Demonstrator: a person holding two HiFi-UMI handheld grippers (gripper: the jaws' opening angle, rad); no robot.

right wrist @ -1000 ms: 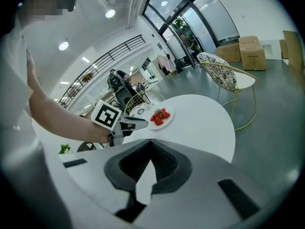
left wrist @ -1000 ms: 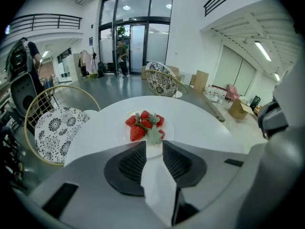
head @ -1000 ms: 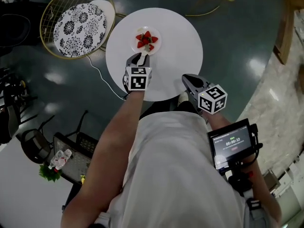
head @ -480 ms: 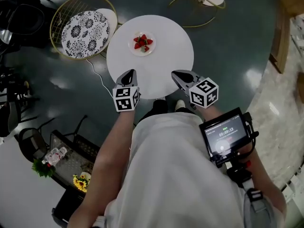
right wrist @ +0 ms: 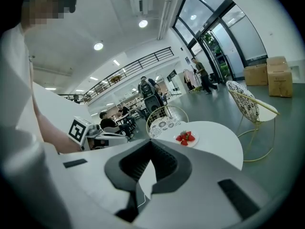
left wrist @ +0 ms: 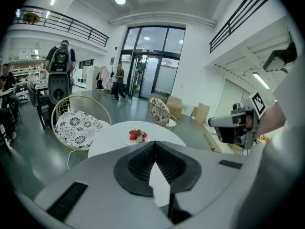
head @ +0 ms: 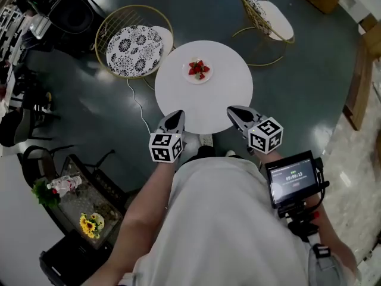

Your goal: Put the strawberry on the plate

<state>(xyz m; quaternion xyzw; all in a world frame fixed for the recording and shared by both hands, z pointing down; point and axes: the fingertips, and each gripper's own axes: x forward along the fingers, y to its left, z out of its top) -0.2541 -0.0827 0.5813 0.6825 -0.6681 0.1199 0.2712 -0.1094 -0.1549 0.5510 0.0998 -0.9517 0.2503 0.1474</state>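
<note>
Several red strawberries [head: 199,68] lie in a heap on a small white plate [head: 189,78] on the far half of the round white table [head: 220,100]. Both grippers hang at the table's near edge, well short of the plate. My left gripper [head: 176,115] is shut with nothing in it, and so is my right gripper [head: 233,109]. The left gripper view looks past its closed tips [left wrist: 153,147] to the strawberries [left wrist: 137,135] beyond. From the right gripper [right wrist: 151,144] the strawberries [right wrist: 186,137] appear ahead and to the right.
A gold wire chair with a patterned cushion [head: 134,43] stands left of the table, a second one [head: 271,14] behind it. A white cable [head: 140,109] trails on the floor. A screen [head: 294,177] is strapped near my right wrist. People stand further back in the hall.
The left gripper, which was at the plate's near rim, has drawn back to the table's near edge. The person has stepped back, and the table now lies farther away.
</note>
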